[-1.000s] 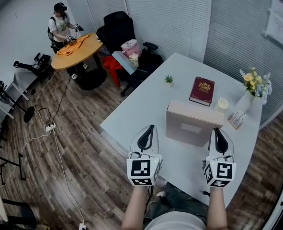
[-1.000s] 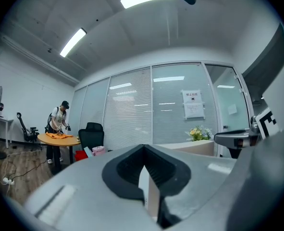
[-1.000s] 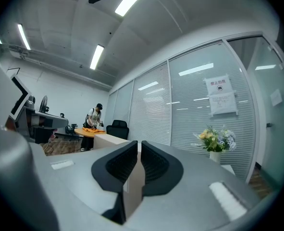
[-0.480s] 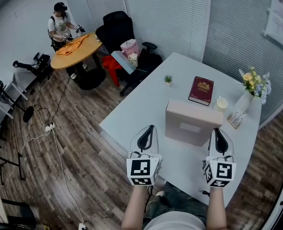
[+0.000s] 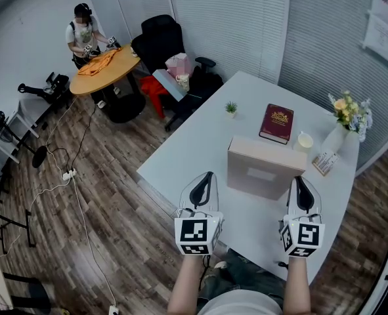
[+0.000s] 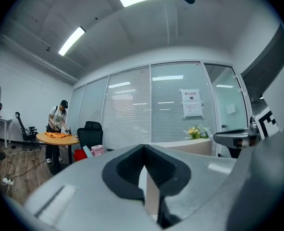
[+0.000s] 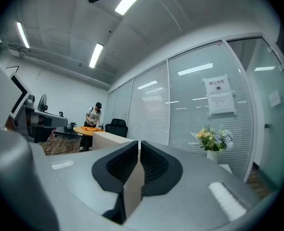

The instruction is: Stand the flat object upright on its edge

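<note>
The white tabletop [image 5: 200, 143] carries a flat beige box [image 5: 264, 172] near its middle. The box appears to stand on its long edge, broad face toward the person. The left gripper [image 5: 203, 186] and right gripper [image 5: 302, 190] hover on the near side, one at each flank of the box and apart from it, both jaws pressed together on nothing. A red book [image 5: 277, 124] lies flat just beyond the box. If the book is meant, open the jaws, pinch one long edge and tip it up slowly, steadying with the other gripper.
</note>
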The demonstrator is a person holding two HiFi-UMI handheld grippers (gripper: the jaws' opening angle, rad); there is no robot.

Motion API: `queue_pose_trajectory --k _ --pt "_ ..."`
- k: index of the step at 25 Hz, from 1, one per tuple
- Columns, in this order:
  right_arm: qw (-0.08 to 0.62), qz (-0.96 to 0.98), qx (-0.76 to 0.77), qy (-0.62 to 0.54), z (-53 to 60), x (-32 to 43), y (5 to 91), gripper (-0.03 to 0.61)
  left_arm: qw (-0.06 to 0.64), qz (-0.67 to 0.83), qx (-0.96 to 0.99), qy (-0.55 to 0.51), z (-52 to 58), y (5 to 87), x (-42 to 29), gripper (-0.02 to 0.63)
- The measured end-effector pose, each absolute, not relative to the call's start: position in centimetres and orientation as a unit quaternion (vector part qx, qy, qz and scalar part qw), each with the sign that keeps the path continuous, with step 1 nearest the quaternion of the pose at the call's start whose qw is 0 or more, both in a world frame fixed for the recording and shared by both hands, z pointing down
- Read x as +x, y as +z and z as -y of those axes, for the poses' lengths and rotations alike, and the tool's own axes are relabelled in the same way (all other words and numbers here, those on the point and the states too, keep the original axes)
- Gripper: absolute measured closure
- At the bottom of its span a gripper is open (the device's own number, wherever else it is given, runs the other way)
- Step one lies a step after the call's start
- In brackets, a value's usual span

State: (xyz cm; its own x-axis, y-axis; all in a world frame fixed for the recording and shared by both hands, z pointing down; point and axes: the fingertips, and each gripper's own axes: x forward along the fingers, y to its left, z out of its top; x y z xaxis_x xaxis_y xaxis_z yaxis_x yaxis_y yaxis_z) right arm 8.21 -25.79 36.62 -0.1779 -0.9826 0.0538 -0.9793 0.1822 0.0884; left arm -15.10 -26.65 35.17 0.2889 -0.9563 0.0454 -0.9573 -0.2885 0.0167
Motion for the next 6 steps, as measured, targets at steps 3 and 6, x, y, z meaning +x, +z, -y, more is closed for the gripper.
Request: queue_pose_trajectory --k 3,6 --pt "0.050 0.767 0.639 -0.018 25.74 8.13 36.57 0.538 0.021 0.595 0.804 0.014 26.59 35.19 -15.00 0.614" --pt "0.051 0.767 0.639 -0.018 25.72 8.06 36.51 0.538 0.023 0.593 0.805 0.014 26.59 35.18 -14.95 0.614"
